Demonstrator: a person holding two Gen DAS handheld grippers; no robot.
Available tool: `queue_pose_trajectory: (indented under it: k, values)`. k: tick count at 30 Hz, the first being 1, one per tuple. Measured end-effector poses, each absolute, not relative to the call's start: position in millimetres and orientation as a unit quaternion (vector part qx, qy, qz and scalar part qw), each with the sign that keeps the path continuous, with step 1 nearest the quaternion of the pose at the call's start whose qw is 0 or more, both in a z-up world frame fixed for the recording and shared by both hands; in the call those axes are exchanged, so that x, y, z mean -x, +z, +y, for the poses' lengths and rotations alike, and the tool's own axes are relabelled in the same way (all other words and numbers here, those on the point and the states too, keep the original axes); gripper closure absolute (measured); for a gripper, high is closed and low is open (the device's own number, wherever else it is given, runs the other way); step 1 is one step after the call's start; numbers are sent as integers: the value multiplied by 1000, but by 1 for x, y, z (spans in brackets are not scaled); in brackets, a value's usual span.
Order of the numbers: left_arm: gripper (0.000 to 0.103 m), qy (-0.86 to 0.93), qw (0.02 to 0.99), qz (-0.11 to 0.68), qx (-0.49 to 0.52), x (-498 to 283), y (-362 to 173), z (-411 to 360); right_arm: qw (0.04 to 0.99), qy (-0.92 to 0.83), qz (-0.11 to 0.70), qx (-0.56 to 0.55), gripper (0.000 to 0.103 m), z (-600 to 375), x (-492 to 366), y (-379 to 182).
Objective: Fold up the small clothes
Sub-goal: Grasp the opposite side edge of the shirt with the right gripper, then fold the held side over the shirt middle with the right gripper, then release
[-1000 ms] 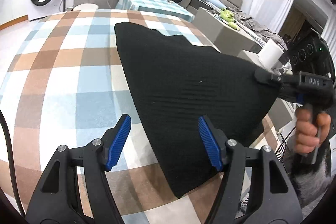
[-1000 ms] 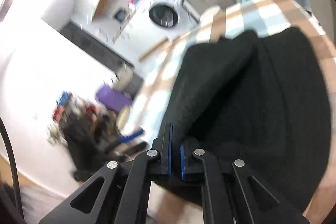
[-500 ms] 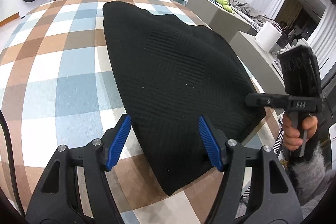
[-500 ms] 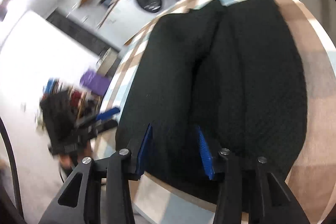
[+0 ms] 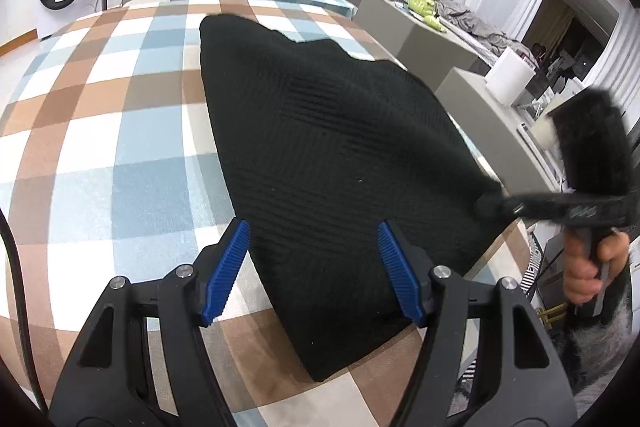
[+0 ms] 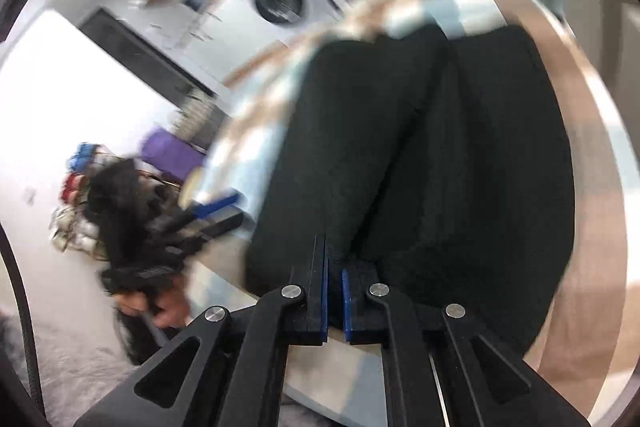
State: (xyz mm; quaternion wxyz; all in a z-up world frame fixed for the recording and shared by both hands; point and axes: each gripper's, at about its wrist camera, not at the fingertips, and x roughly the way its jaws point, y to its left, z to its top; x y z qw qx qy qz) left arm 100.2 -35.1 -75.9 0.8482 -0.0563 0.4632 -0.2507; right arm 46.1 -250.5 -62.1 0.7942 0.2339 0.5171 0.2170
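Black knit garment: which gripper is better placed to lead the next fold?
Right. The right gripper is shut on the black knit garment edge; the left gripper hangs open above it, gripping nothing.

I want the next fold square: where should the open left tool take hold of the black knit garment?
Probably at the near pointed corner of the black knit garment, coming from the near table edge, one pad slid beneath. The corner lies flat and thin between the left tool pads.

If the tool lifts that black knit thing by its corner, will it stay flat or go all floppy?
Probably floppy: the black knit lies limp on the tablecloth with a soft fold down it. The right tool pinches only an edge, so the rest would likely hang. It looks soft, unlikely to slip.
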Motion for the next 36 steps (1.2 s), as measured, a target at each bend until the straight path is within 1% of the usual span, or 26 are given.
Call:
queue_pose_trajectory:
  k: [3, 6, 7, 8, 10, 13, 16, 18, 20, 21, 22, 24, 26, 28, 30, 32, 35, 36]
  values:
    - [39, -254, 845, 470, 39, -98, -83, -43, 774, 195, 549, -249, 98, -255, -43, -92]
    - [39, -269, 839, 473, 15, -91, -88, -50, 771, 199, 544, -264, 97, -258, -39, -93]
    - [39, -271, 838, 473, 2, -88, -89, -53, 771, 200, 543, -266, 93, -261, -39, -93]
    - [39, -272, 838, 473, -14, -84, -91, -55, 772, 203, 539, -269, 92, -262, -37, -92]
    - [39, -273, 832, 481, -31, -79, -96, -57, 774, 213, 534, -265, 82, -265, -36, -90]
    - [39, -276, 820, 500, -44, -74, -104, -55, 779, 223, 527, -257, 72, -266, -28, -87]
    - [39, -278, 816, 506, -29, -72, -106, -47, 792, 231, 520, -221, 64, -265, -25, -83]
    - [39, -281, 815, 507, -21, -73, -107, -43, 807, 240, 510, -178, 63, -262, -17, -76]
    - [39, -280, 816, 505, -20, -75, -107, -42, 816, 245, 505, -136, 63, -250, -19, -77]
    - [39, -280, 816, 505, -21, -75, -107, -42, 820, 248, 501, -120, 67, -247, -19, -80]
    - [39, -279, 817, 505, -21, -75, -107, -42, 824, 245, 499, -108, 81, -244, -17, -81]
    - [39, -279, 817, 505, -16, -75, -106, -41, 822, 245, 502, -110, 97, -247, -16, -81]
    - [39, -275, 818, 506, -9, -76, -105, -38, 828, 250, 487, -125, 97, -249, -12, -68]
    - [39, -276, 819, 504, 7, -79, -102, -33, 831, 272, 459, -157, 98, -255, -5, -41]
    - [39, -278, 819, 501, 21, -82, -98, -28, 823, 284, 451, -194, 98, -266, 2, -25]
    - [39, -279, 823, 495, 30, -85, -93, -24, 810, 274, 474, -212, 98, -271, 6, -31]
    - [39, -282, 826, 487, 34, -89, -88, -23, 780, 229, 541, -217, 98, -272, 5, -73]
    - [39, -283, 827, 484, 34, -91, -87, -24, 775, 219, 552, -215, 98, -267, 2, -79]
